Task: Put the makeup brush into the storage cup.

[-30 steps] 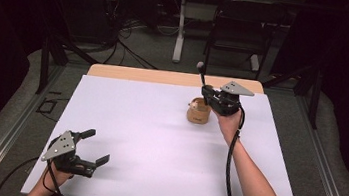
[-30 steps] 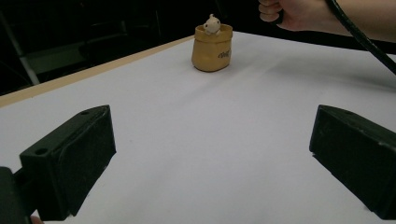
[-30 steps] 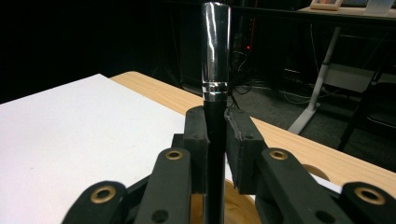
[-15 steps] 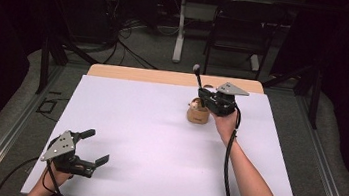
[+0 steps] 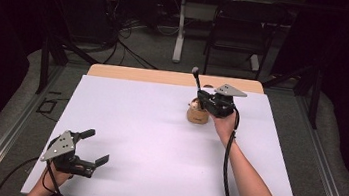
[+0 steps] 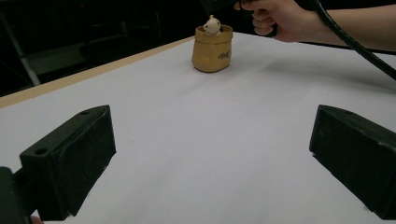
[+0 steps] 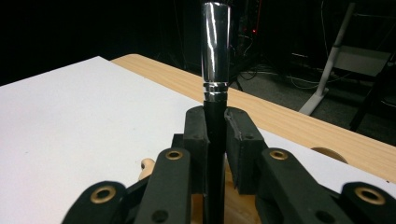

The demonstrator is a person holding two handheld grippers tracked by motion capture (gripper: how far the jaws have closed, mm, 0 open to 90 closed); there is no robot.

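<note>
Right tongs (image 5: 202,97) pressed together on a slim black rod with a shiny chrome cap (image 7: 215,70), pinching it low on the dark shaft, at the far right of the white table sheet (image 5: 157,141). Long axis of that rod nearly upright, chrome end topmost, tilting slightly to the far left in the high view. Directly below and just near of the pinch, a small tan soft sack-shaped pot (image 6: 213,49) with a pale little figure (image 6: 213,25) poking out of its mouth; lower end of the rod hidden behind the jaws, so cannot tell whether it sits inside the pot or above it. Probably a straight vertical matter next: rod over pot mouth, axis in line with the opening. Left tongs (image 5: 93,148) spread wide, empty, resting at the near left corner, well apart from the pot. Right hand (image 6: 275,16) clearly the nearer one.
</note>
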